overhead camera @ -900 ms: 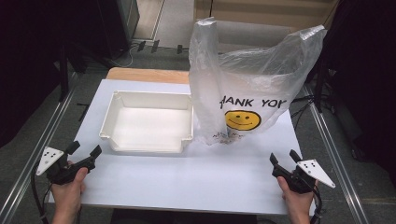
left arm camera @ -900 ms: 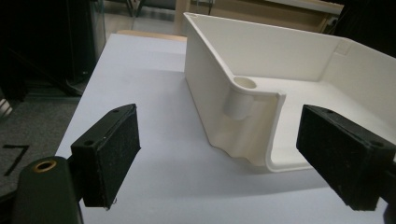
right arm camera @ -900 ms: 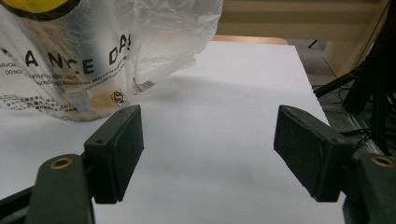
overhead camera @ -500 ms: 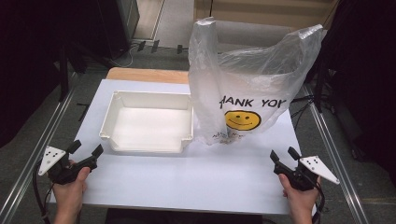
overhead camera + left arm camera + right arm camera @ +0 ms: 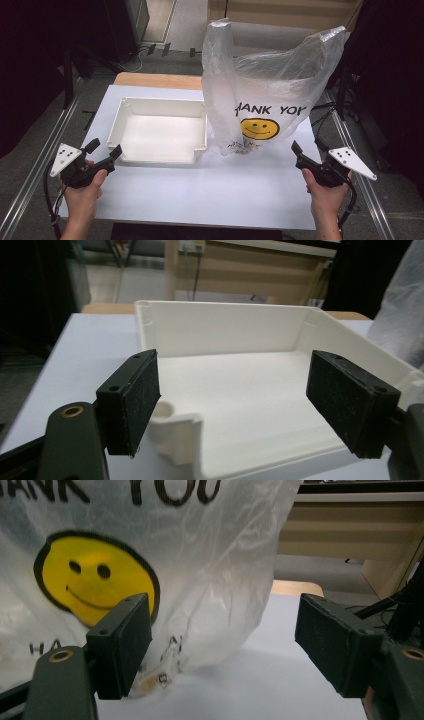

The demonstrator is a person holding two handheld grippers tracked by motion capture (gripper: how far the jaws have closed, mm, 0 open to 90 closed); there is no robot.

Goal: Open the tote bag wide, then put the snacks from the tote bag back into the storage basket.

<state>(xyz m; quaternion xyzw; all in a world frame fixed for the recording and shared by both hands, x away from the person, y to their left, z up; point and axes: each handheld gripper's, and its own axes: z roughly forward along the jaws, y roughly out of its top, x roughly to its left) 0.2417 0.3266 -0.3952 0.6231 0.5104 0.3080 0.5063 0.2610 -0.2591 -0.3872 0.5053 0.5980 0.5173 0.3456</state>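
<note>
A white plastic tray [image 5: 161, 103] lies empty at the left middle of the white table [image 5: 215, 195]. To its right stands a clear plastic bag [image 5: 272, 90] printed with a yellow smiley face, its handles up. My left gripper [image 5: 105, 148] is open near the tray's front left corner, and in the left gripper view its jaws [image 5: 232, 400] frame the tray's [image 5: 225, 327] inside without touching it. My right gripper [image 5: 307, 146] is open just right of the bag's base. In the right gripper view it [image 5: 222, 645] faces the bag [image 5: 200, 555], with nothing between the pads.
A wooden board [image 5: 155, 80] lies at the table's far edge behind the tray. Metal rails [image 5: 37, 165] run along both sides of the table. Something small lies inside the bag's bottom [image 5: 160, 672]. Bare table surface [image 5: 280, 675] stretches along the near edge.
Both hands have moved a little forward over the table, the left gripper toward the tray's front corner and the right one toward the bag's base. Jaws stay apart.
</note>
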